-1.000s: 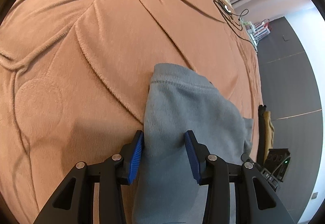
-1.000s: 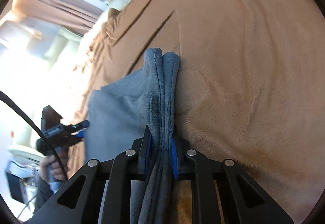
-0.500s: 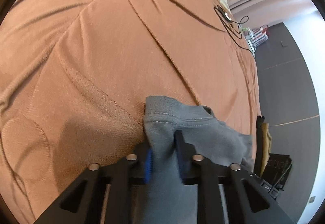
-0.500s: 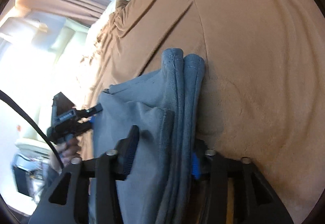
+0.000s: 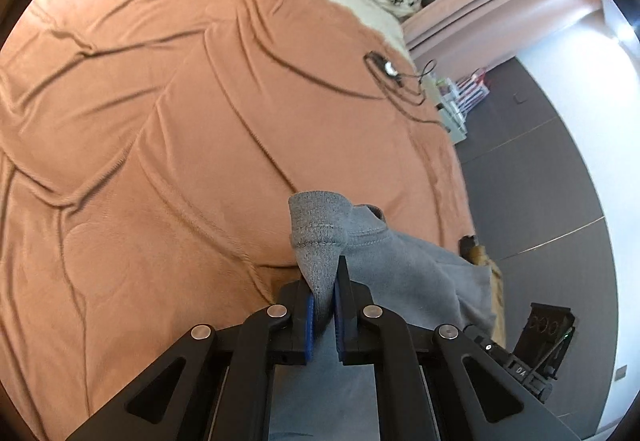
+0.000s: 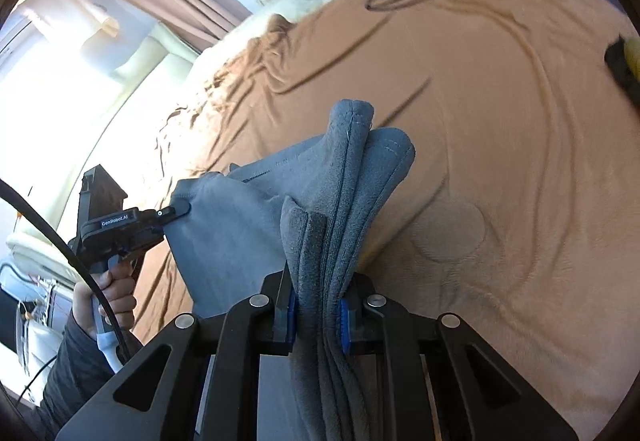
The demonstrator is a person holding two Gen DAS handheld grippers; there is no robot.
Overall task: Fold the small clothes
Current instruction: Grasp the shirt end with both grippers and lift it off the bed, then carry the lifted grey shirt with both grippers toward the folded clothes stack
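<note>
Both grippers, left gripper (image 5: 323, 315) and right gripper (image 6: 318, 315), clamp the grey garment (image 6: 240, 233), jaws having just closed; lift evenly, keeping the edge taut above the blanket (image 5: 200, 121).

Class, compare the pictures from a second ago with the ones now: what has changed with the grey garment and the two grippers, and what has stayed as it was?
The left gripper, open around the grey garment a second ago, has just been closing and now pinches its hem. Both grippers have raised the cloth off the orange blanket. The right gripper stays clamped on the bunched edge; the blanket is unmoved.
</note>
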